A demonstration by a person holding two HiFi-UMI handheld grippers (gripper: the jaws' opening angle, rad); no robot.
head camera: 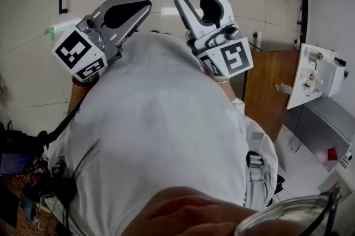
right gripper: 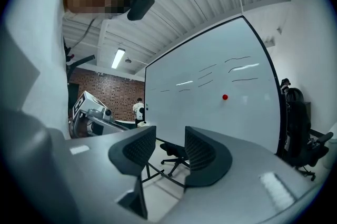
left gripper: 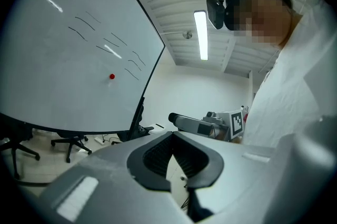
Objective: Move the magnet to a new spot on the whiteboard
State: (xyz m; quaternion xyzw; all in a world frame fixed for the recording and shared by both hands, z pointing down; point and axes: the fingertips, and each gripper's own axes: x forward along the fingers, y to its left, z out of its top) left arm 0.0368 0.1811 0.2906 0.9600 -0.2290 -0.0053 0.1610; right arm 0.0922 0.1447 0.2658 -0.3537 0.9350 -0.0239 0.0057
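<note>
Whiteboard (left gripper: 68, 96) left edge out of view

Head view: steeply down onto floor (head camera: 28, 79). Both gripper views: tilted upward, sharing the far whiteboard (left gripper: 73, 49).

The magnet (right gripper: 225, 97) sat on the whiteboard (right gripper: 189, 112) (below the pen strokes (right gripper: 245, 79)); an office chair (right gripper: 174, 150) stood near its foot.

Your small round red magnet (right gripper: 225, 97) clings flat to the large white whiteboard (right gripper: 210, 123), which stands upright in a dark frame. You'll see it a little right of the board's middle, just below some faint dark marker strokes.
</note>
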